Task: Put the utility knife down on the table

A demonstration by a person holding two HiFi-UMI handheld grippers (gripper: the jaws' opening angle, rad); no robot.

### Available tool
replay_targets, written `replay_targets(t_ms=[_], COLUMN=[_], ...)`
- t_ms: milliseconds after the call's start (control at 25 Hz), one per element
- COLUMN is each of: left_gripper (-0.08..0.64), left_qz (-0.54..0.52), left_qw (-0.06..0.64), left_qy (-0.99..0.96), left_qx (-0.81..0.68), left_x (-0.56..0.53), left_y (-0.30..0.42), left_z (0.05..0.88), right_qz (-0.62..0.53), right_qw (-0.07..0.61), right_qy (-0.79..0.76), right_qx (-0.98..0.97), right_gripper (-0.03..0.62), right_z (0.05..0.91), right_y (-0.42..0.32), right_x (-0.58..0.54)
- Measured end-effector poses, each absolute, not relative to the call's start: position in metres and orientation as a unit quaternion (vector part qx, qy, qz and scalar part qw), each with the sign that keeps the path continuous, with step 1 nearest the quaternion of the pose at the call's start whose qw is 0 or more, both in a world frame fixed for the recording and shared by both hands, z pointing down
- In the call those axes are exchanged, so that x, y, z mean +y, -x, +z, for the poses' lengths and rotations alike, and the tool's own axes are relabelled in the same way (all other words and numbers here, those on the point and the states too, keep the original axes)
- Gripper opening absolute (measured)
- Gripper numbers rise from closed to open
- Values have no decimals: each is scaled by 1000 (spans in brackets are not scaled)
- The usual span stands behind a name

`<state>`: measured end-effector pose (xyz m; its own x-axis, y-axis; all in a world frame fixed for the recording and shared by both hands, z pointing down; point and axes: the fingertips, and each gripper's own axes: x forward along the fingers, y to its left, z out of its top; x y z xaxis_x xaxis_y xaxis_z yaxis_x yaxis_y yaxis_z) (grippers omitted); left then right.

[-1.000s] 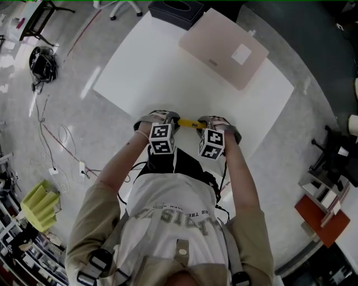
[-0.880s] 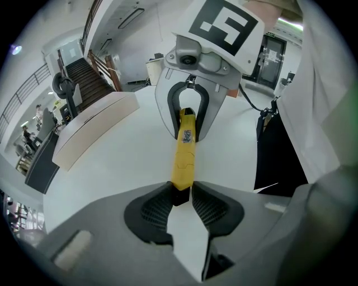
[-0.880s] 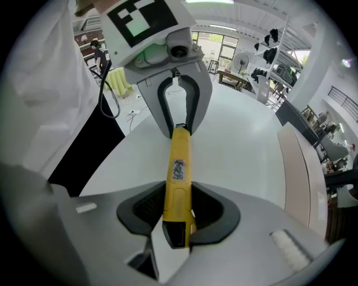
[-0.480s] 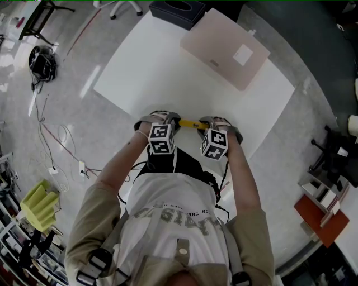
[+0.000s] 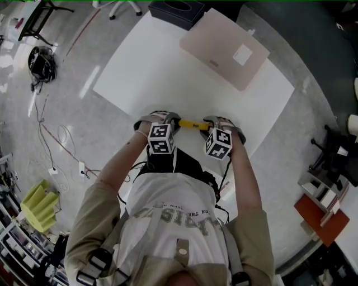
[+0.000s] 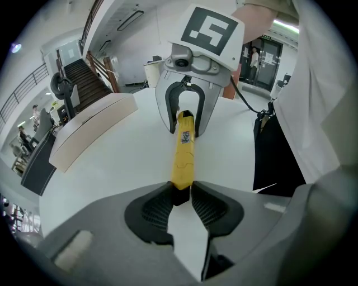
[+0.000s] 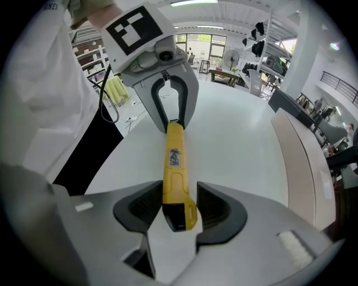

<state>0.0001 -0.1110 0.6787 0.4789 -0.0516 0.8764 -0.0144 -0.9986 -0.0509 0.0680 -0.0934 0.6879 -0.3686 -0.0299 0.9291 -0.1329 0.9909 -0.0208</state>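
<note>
A yellow utility knife (image 5: 192, 123) hangs level just above the white table (image 5: 168, 72), near its front edge, spanning between my two grippers. My left gripper (image 6: 182, 195) is shut on the knife's (image 6: 183, 156) dark end, both ribbed pads pressing on it. My right gripper (image 7: 180, 209) has its jaws opening. The knife's (image 7: 174, 162) other end lies between them, and a thin gap shows at the right pad. In the head view the left gripper (image 5: 169, 120) and right gripper (image 5: 214, 123) face each other, both pointing steeply down.
A flat pale pink case (image 5: 224, 47) lies at the table's far right and a dark box (image 5: 176, 12) at its far edge. The person's body stands right against the front edge. Cables (image 5: 50, 134) trail on the floor to the left.
The right gripper's marker cube has rolled and shifted a little to the right. The left gripper and the knife have kept still.
</note>
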Motion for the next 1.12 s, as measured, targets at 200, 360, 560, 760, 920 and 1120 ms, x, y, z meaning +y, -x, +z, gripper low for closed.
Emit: replay_targets(t_ms=[200,360,560,760,920,1120], left_gripper=[114,114,114,114,114,115], left_qz=[-512,-518,-533,-548,-557,-570], left_qw=[15,16,17,15,8,5], left_qy=[859,855,846,836,830,821], left_qx=[17,13,7,-8,-17,-27], left_x=[-111,-112,-113,-111,-109,-108], left_y=[0,1,1,1,0,-1], left_z=[679,682,683,685,684,685], right_qz=[65,84,85,85,92,94], right_qw=[570,562,553,550,551,546], right_qy=[-46,-65,-81,-83,-78,-75], right_qx=[-818,-820,-825,-827,-826,-829], right_gripper=[209,209,207,192,183,170], right_z=[688,685,678,679,680,678], right_y=[-87,-97,-99,-97,-97,-92], right_x=[-87,-87,-90,-92,-91,-89])
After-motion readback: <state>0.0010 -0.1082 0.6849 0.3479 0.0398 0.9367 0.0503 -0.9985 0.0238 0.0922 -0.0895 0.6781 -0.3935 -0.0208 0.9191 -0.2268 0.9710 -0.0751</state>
